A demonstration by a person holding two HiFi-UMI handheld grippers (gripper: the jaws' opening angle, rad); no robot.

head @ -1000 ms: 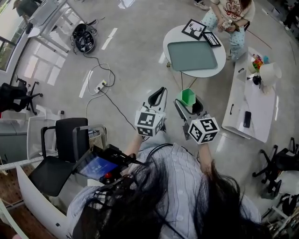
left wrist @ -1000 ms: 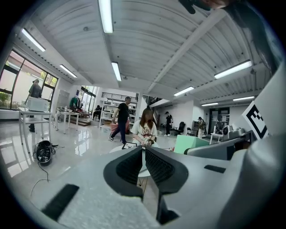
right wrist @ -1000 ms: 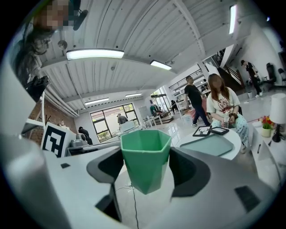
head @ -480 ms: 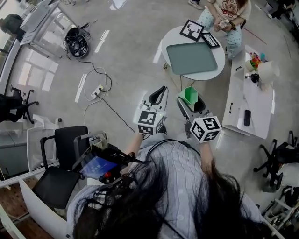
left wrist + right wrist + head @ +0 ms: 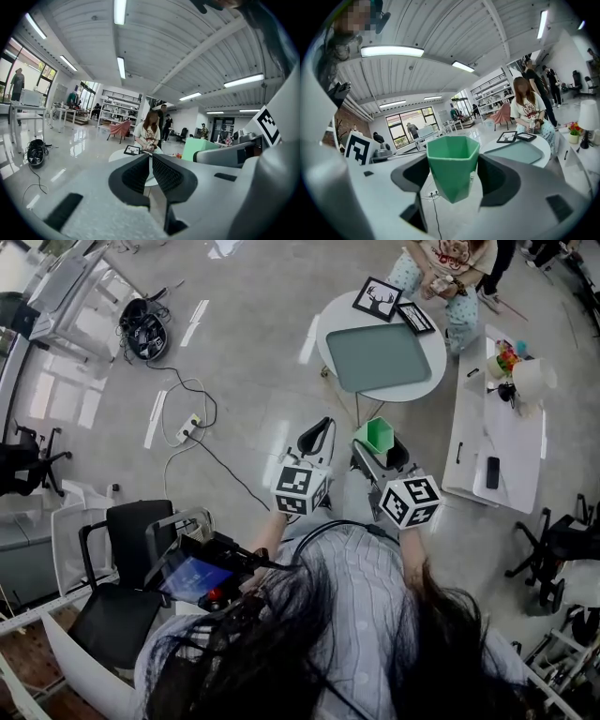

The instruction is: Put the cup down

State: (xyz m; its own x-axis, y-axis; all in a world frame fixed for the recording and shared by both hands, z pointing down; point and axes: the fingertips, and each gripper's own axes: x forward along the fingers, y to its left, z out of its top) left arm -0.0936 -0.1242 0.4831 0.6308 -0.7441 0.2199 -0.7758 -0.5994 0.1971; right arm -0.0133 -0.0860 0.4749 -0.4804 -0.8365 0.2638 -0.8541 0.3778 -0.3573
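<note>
A green faceted cup (image 5: 453,166) stands upright and empty between the jaws of my right gripper (image 5: 453,174), which is shut on it. From the head view the green cup (image 5: 378,434) is held in the air over the floor, short of the round white table (image 5: 334,310). My left gripper (image 5: 316,437) hangs beside it to the left. Its dark ribbed pads (image 5: 165,174) are pressed together with nothing between them, so my left gripper (image 5: 150,169) is shut.
A grey-green mat (image 5: 378,356) and two framed pictures (image 5: 376,298) lie on the round table, and a person (image 5: 441,268) sits behind it. To the right is a long white table (image 5: 497,442) with a lamp and a phone. Cables and a power strip (image 5: 187,427) lie on the floor, a black chair (image 5: 129,563) at left.
Both grippers and the cup have stayed close together while I moved a little nearer the round table. The grip on the cup is unchanged.
</note>
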